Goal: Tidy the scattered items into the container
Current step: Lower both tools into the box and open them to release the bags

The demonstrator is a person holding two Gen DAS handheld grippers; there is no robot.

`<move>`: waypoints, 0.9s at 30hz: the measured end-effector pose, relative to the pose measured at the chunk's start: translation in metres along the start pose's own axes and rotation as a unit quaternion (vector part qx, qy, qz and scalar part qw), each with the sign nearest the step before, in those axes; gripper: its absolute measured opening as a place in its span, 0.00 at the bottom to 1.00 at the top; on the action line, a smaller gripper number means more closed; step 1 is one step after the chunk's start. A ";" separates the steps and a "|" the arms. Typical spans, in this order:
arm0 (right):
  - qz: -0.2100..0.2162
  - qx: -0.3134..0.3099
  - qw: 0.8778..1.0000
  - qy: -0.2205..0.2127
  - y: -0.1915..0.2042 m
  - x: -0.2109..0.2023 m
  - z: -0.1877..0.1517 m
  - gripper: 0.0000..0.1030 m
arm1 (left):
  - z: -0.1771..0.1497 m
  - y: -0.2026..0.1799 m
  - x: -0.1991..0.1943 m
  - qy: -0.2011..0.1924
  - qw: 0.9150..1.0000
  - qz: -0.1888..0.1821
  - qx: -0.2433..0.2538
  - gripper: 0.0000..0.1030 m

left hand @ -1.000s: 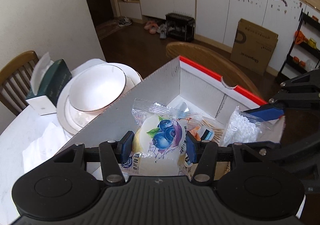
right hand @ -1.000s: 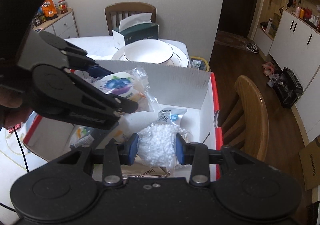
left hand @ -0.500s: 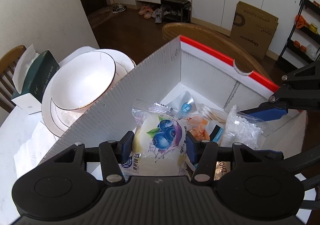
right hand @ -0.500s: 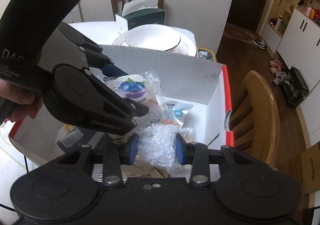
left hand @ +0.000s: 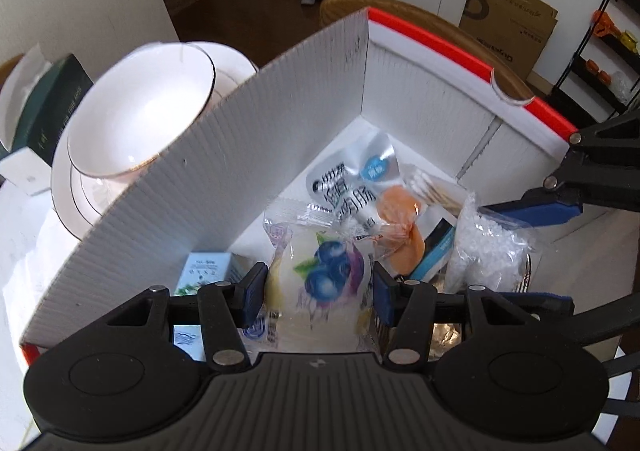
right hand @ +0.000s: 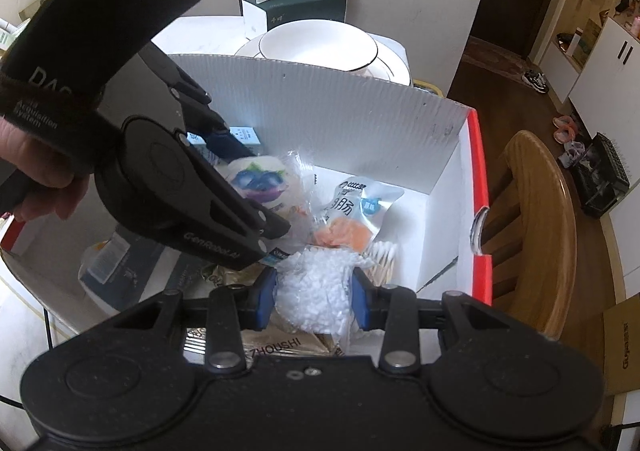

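A white corrugated box with a red rim [left hand: 224,155] [right hand: 448,147] stands on the table. My left gripper [left hand: 318,289] is shut on a clear packet printed with blueberries [left hand: 326,279] [right hand: 260,183], held low inside the box. My right gripper [right hand: 314,297] is shut on a clear bag of white granules [right hand: 316,299] [left hand: 488,251], also inside the box, just right of the left one. On the box floor lie a silver pouch with orange contents [left hand: 360,187] [right hand: 352,219], a bundle of cotton swabs [right hand: 382,255] and small cartons [left hand: 204,271].
A white bowl on stacked plates [left hand: 132,123] [right hand: 320,47] and a dark green tissue box [left hand: 44,107] [right hand: 296,7] stand behind the box's far wall. A wooden chair [right hand: 532,211] stands close to the red-rimmed side. A person's hand [right hand: 36,187] holds the left gripper.
Both grippers have sunk deeper into the box with their packets and tilted further down. The grips look unchanged.
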State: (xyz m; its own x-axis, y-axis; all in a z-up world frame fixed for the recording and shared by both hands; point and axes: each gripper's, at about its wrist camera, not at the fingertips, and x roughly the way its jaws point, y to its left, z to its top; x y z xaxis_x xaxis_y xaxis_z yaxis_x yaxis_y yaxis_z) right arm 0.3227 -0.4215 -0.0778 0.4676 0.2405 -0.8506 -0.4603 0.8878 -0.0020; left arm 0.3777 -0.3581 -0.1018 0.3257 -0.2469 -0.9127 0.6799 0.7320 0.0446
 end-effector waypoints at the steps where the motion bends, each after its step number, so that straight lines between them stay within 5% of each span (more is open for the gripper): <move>1: 0.000 0.000 1.000 0.000 0.000 0.000 0.000 0.36 | -0.001 0.000 0.001 0.004 1.000 0.001 -0.001 0.52; 8: -0.001 -0.003 1.000 0.006 0.002 0.000 -0.003 0.43 | -0.011 0.006 0.001 0.008 1.000 -0.002 -0.011 0.58; 16: -0.008 -0.011 1.000 0.004 0.004 -0.006 -0.005 0.62 | -0.022 0.009 -0.011 -0.005 1.000 0.004 -0.013 0.63; 27: -0.013 -0.003 1.000 -0.014 0.001 -0.031 -0.007 0.69 | -0.039 0.004 -0.044 -0.055 0.998 0.008 -0.012 0.64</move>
State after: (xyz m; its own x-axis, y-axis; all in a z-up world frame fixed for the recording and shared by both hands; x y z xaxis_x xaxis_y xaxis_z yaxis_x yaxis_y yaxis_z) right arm 0.3018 -0.4306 -0.0549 0.5000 0.2280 -0.8355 -0.4515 0.8919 -0.0268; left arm 0.3400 -0.3194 -0.0776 0.4071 -0.3020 -0.8620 0.6590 0.7506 0.0482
